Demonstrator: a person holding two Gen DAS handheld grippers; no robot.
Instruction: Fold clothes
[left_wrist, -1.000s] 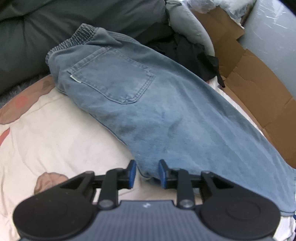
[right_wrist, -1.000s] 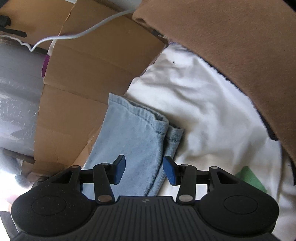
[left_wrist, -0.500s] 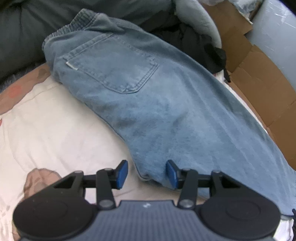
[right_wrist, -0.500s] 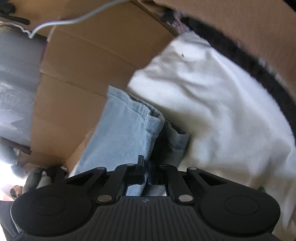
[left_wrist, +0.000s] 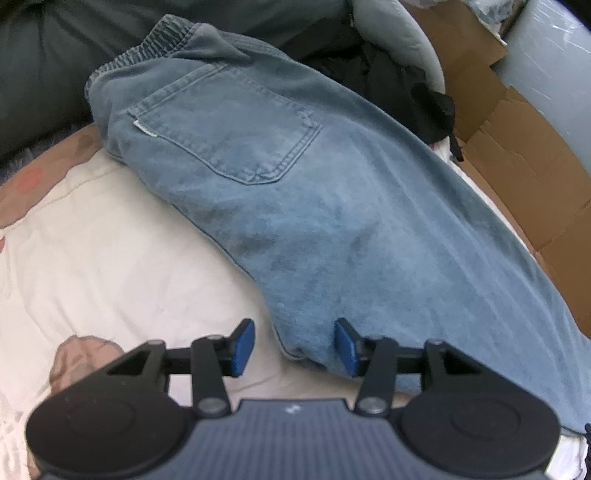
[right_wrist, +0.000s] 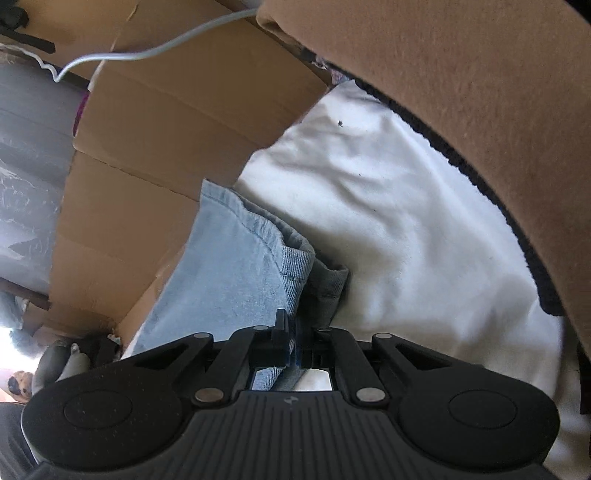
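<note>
**Jeans on the bed, one cuff pinched**

The blue jeans (left_wrist: 332, 206) lie folded lengthwise on a white bedsheet (left_wrist: 122, 258), back pocket (left_wrist: 229, 136) facing up and the elastic waistband (left_wrist: 147, 48) at the far end, against a dark grey cushion (left_wrist: 44, 66). The legs run diagonally toward the near right of the left wrist view, where the fabric passes beside flattened cardboard (left_wrist: 524, 147). A black garment (left_wrist: 406, 88) sits bunched just beyond the jeans' upper edge.

The left gripper (left_wrist: 291, 347) has its blue-padded fingers (left_wrist: 242, 345) spread wide apart — a fold of denim at the crotch edge sits between them, but neither pad presses on it.

The right gripper (right_wrist: 293, 339) is at the other end of the garment. Its fingers are drawn together and clamped on the leg hem (right_wrist: 258, 251), with denim visible squeezed in the narrow slot between them. The hem layers fan out ahead of the gripper, one cuff edge turned over so the paler inside weave shows. The white sheet spreads to the right of it, cardboard (right_wrist: 177, 140) rises on the left, and a brown blanket (right_wrist: 461, 92) fills the upper right. A white cable (right_wrist: 155, 55) trails across the top of the cardboard.
</note>
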